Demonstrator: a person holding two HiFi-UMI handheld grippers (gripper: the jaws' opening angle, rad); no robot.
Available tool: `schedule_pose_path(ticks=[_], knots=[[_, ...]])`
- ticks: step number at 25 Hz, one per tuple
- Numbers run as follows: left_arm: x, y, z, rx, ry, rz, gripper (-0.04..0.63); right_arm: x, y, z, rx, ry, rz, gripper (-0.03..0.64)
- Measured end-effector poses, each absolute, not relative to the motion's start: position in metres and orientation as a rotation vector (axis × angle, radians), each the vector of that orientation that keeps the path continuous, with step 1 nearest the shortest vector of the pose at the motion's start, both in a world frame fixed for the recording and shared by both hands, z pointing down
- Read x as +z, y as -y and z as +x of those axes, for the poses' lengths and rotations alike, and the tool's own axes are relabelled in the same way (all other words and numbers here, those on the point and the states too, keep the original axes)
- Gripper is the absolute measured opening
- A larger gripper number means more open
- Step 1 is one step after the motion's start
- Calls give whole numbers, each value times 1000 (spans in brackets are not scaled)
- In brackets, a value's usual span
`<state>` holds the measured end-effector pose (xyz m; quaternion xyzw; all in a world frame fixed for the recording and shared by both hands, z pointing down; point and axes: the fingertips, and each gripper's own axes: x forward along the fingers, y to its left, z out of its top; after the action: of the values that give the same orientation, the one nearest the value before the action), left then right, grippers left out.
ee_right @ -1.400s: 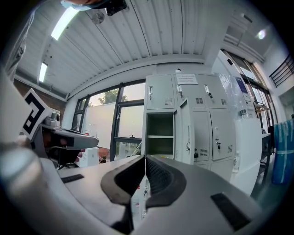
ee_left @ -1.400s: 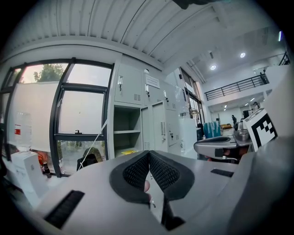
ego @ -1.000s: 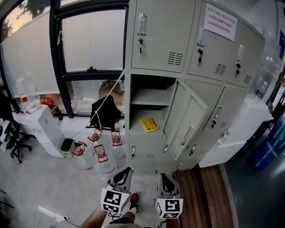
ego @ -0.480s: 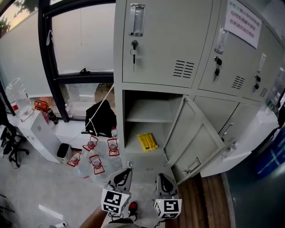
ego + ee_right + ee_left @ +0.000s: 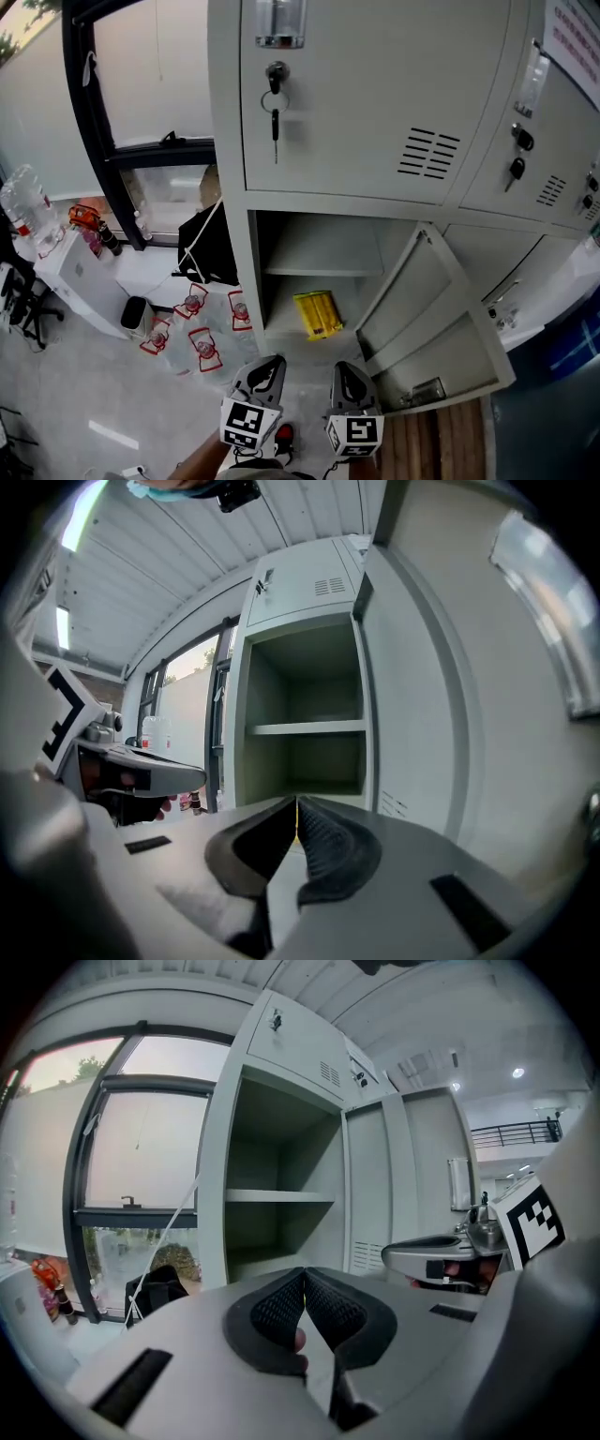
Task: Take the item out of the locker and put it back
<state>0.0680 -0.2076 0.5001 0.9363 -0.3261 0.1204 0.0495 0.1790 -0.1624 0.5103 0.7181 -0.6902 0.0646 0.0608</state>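
A yellow packet lies on the floor of the open grey locker compartment, under an inner shelf. The compartment's door hangs swung out to the right. My left gripper and right gripper are low in the head view, side by side in front of the compartment and short of it. Both are shut with nothing between the pads. The left gripper view shows the left gripper facing the open compartment. In the right gripper view the right gripper points at the same opening.
Several water jugs with red labels stand on the floor left of the locker, beside a black bag and a small black bin. Closed locker doors with keys are above. A window frame is at the left.
The head view has come closer to the locker, which now fills more of the frame. The open door shows lower and further right. Both grippers stay shut at the bottom.
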Motion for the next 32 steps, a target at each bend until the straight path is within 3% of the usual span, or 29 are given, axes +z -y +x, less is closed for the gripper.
schedule_pose_path(ticks=[14,23,27,32], knots=[[527,244,77,430,975,2799,23,552,217,183,194,2026,1985,28],[536,245,74,452,978,2777,23,579,241,168,50,1928,1737,247],[539,246,70,456,989,2765,23,594,254,172,-8,1870,1677,293],[544,250,64,466,1013,2748,23,606,269,173,-68,1831,1591,301]])
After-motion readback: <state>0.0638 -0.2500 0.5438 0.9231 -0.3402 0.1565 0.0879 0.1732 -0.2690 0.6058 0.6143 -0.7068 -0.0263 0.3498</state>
